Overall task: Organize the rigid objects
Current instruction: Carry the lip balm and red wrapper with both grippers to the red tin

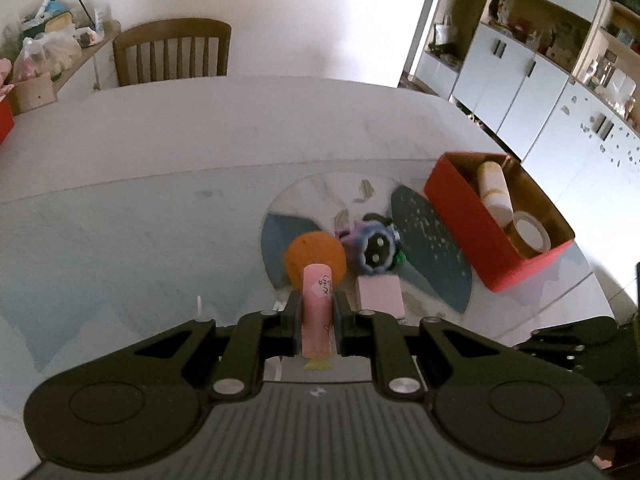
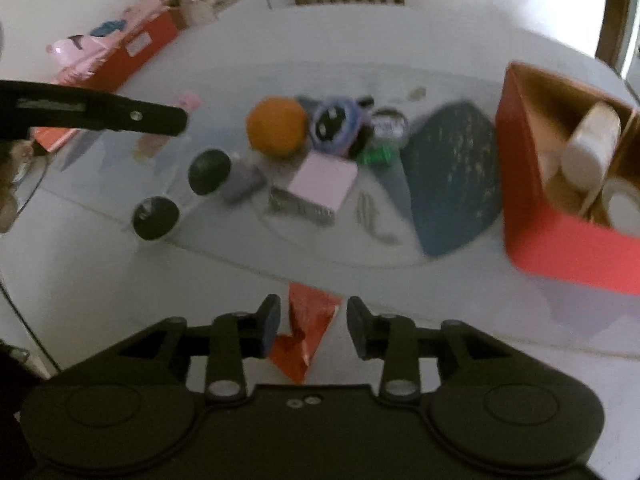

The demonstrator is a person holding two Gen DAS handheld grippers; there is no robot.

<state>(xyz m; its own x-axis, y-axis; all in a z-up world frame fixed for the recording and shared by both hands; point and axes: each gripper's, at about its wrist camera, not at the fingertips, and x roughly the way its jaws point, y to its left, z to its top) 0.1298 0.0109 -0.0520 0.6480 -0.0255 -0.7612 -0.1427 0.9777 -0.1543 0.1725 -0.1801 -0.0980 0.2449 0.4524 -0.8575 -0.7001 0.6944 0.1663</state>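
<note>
A pink tube (image 1: 317,308), a slim rigid cylinder with a white handwritten label and a crimped yellow end, sits upright between the nearly closed jaws of the left gripper (image 1: 317,312), pinched at mid-length above the pile on the table (image 1: 160,152). The sensible finish is to carry it level to the red box (image 1: 472,224) at the right, come in over the open top, and let go low so it lies beside the cream bottle (image 1: 494,190) and tape roll (image 1: 530,234) rather than bouncing. The box looks like stiff cardboard, red outside and brown inside. Left behind are a matte orange ball (image 1: 316,256), a fuzzy purple toy (image 1: 374,248) and a flat pink block (image 1: 380,294). The right gripper (image 2: 313,326) hangs with jaws partly open and gripping nothing; a crinkled, shiny red foil scrap (image 2: 306,328) lies on the table below the gap, apparently untouched.
</note>
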